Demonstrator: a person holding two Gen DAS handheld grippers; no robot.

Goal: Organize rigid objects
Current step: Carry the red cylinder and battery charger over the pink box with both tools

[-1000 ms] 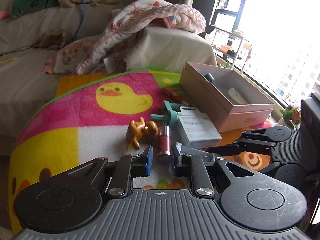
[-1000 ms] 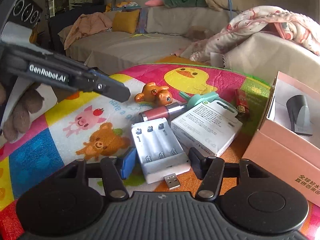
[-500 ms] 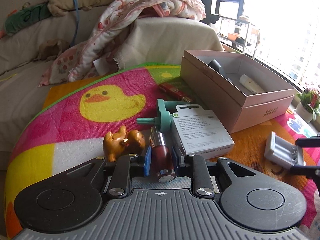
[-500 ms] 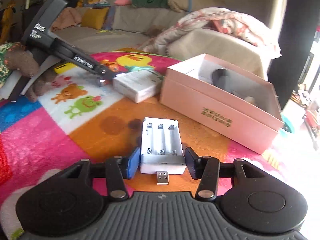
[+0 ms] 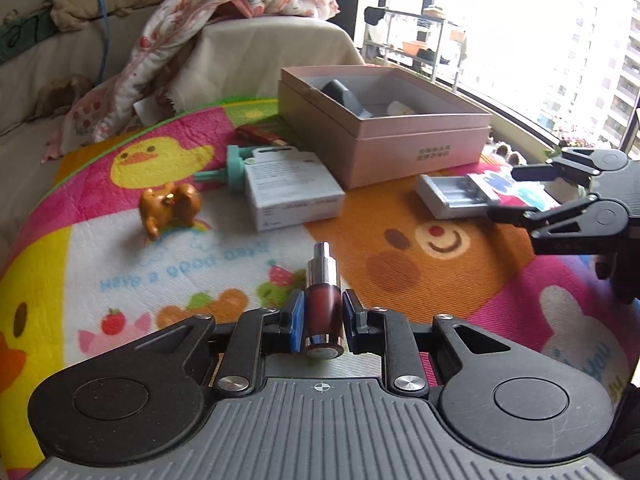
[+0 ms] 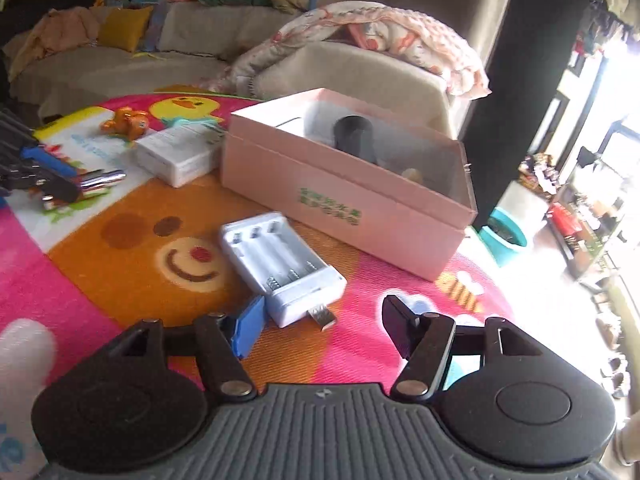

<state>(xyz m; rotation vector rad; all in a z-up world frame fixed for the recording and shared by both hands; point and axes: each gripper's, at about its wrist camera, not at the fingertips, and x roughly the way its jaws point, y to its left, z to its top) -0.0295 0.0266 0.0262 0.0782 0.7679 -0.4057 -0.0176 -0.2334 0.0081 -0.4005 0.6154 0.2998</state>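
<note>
The dark red spray bottle with its silver nozzle (image 5: pixel 323 300), lifted off the cartoon play mat (image 5: pixel 420 280), is now clamped in the left gripper (image 5: pixel 323 320), while the right gripper (image 6: pixel 320 330), jaws opening, has released the white plastic battery charger (image 6: pixel 280 260) beside the open pink cardboard box (image 6: pixel 340 208), suggesting the box comes next.

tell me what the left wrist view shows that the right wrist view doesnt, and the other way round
Only the left wrist view: the left gripper shut on the dark red spray bottle, seen along its length, and a red packet behind the teal tool.

Only the right wrist view: the right gripper from behind, jaws opening, pads clear of the battery charger, the charger's USB plug, and a teal pot on the floor.

Both: the pink box, white carton, golden toy, charger and play mat.
</note>
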